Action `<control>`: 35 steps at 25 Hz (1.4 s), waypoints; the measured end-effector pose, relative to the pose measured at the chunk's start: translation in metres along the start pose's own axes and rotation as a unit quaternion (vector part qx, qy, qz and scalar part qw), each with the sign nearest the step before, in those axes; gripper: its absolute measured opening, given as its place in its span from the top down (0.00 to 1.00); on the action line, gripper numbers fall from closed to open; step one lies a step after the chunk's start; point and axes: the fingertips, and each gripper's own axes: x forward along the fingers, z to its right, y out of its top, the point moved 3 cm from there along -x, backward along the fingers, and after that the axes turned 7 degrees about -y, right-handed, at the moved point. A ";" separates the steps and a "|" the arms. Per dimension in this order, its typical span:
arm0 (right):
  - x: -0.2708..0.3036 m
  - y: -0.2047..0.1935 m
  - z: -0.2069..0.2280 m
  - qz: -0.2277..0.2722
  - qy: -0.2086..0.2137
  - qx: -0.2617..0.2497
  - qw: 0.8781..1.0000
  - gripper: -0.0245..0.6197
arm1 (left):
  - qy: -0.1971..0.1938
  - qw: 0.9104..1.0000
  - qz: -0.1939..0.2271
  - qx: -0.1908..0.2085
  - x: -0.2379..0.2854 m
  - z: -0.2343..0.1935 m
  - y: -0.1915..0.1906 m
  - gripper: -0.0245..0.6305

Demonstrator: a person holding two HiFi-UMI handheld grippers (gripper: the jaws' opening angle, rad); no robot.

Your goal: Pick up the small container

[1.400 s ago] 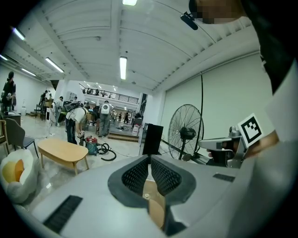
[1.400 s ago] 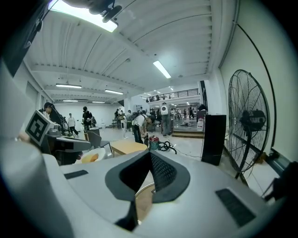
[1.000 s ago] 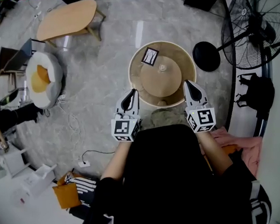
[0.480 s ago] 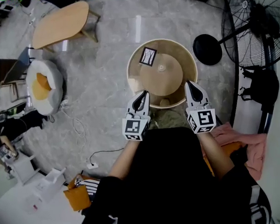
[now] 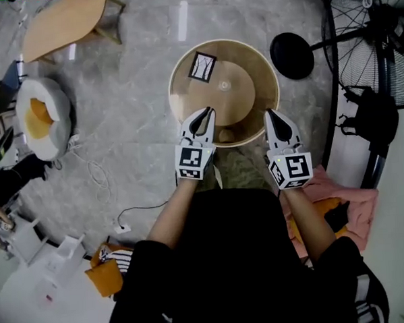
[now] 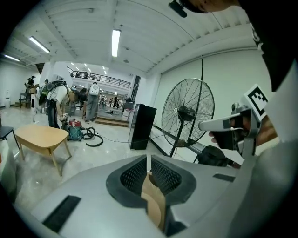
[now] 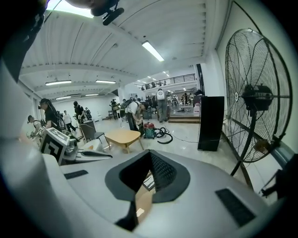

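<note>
I look steeply down on a grey marble floor (image 5: pixel 139 127). The biggest thing on it is a black fan (image 5: pixel 378 40) at my right, its round base (image 5: pixel 292 55) just beside the bench. The bench (image 5: pixel 180 104) is round and wooden, with a raised rim, and stands straight ahead of me.

My left claw (image 5: pixel 203 113) reaches over the bench's near left rim. Its jaws are pressed together with nothing between them; through the slit I see only tan wood. My right claw (image 5: pixel 274 113) hangs at the near right rim, its jaws likewise closed and empty. The two are well apart, one on either side of the bench's near edge.

A black-and-white card (image 5: pixel 202 66) lies on the far left part of the bench. The container (image 5: pixel 223 86), a small pale thing, sits near the bench's middle, beyond both claws and touched by neither. It is too small for me to tell its shape.
</note>
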 end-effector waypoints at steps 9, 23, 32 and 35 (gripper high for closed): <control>0.077 -0.087 0.003 -0.037 0.012 0.002 0.999 0.94 | -0.032 0.999 -0.006 0.026 0.078 -0.050 -0.096 0.91; 0.179 -0.252 0.014 -0.092 0.004 0.045 0.995 0.94 | -0.064 0.995 -0.073 0.033 0.186 -0.118 -0.261 0.60; 0.209 -0.308 0.041 -0.105 0.003 0.042 0.994 0.94 | -0.072 0.991 -0.082 0.071 0.246 -0.129 -0.328 0.42; 0.207 -0.326 0.048 -0.115 -0.003 0.049 0.992 0.94 | -0.062 0.992 -0.083 0.070 0.259 -0.129 -0.345 0.41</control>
